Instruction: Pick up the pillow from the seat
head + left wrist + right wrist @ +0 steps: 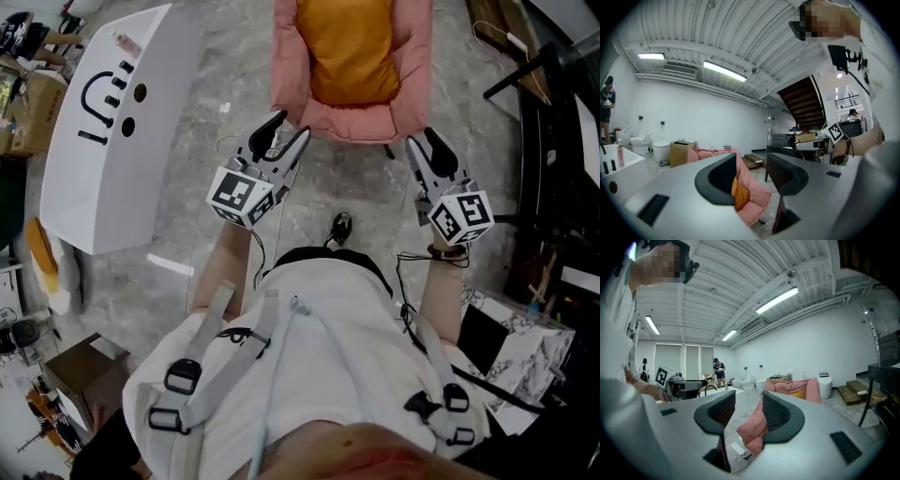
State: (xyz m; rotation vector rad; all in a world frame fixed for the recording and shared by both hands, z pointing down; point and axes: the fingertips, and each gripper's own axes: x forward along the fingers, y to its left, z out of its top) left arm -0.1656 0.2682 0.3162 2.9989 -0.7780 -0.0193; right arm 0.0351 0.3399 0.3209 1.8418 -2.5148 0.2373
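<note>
An orange pillow (349,47) lies in a pink padded seat (352,120) on the floor ahead of me. My left gripper (291,127) hovers just short of the seat's front left corner, and its jaws stand apart with nothing between them. At the seat's front right corner, my right gripper (422,139) is open and empty too. In the left gripper view the pillow (738,194) shows in the gap between the jaws, inside the seat (759,199). The right gripper view shows the seat (752,427) beyond its jaws and a strip of the pillow (798,394).
A white bathtub-like unit (112,131) with black fittings stands to the left. A cardboard box (84,375) sits at lower left. Black stands and cables (553,141) crowd the right side, above a marble block (525,347). My shoe (340,227) is on the floor before the seat.
</note>
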